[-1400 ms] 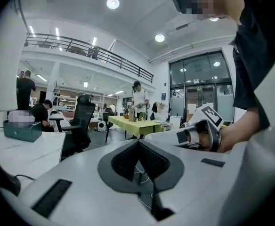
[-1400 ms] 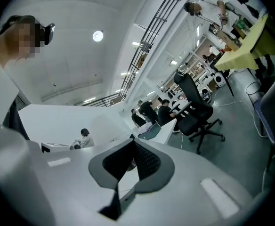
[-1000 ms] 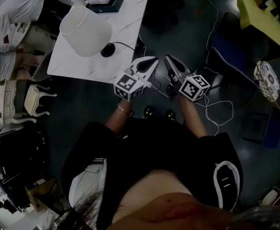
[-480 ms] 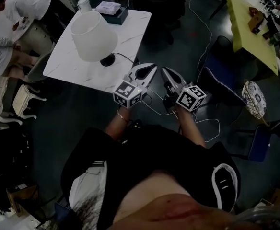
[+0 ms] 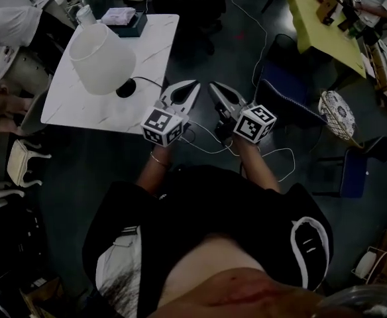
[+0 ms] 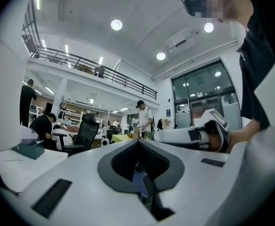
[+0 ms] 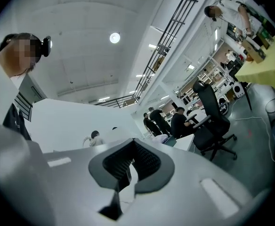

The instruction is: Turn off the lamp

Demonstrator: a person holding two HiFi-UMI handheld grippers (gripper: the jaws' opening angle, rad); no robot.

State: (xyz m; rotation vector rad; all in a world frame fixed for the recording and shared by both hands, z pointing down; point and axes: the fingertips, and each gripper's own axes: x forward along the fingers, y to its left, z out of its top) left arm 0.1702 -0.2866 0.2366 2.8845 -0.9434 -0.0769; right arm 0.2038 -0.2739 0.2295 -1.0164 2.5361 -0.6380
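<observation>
The lamp [image 5: 103, 59] stands on the table [image 5: 81, 114], towards its left side. Its broad white shade leans over a small dark base [image 5: 124, 89]. A cord [image 5: 148, 81] runs from the base towards the table's right edge. Both grippers hang off the table, just past its near right corner and close beside each other. The left gripper [image 5: 192, 85] has its jaws closed together with nothing between them. The right gripper [image 5: 215, 87] is likewise closed and empty.

No view shows a switch, nor whether the bulb is lit, so the first risk is reaching for the wrong spot.

- **Switch on the cord:** closed jaws cannot pinch it, and prodding would only drag the cord across the table.
- **Switch on the base or under the shade:** a push from a closed tip may slide the base instead of pressing anything. The base looks light under so large a shade.
- **Approach from the right edge:** this crosses the cord. A snag could pull the lamp towards that edge or topple it.
- **Approach from above:** a knock on the shade would tilt the lamp towards the box [image 5: 124, 20] at the table's far edge.
- **Grippers so close together:** moving both in at once could make them clash.
</observation>
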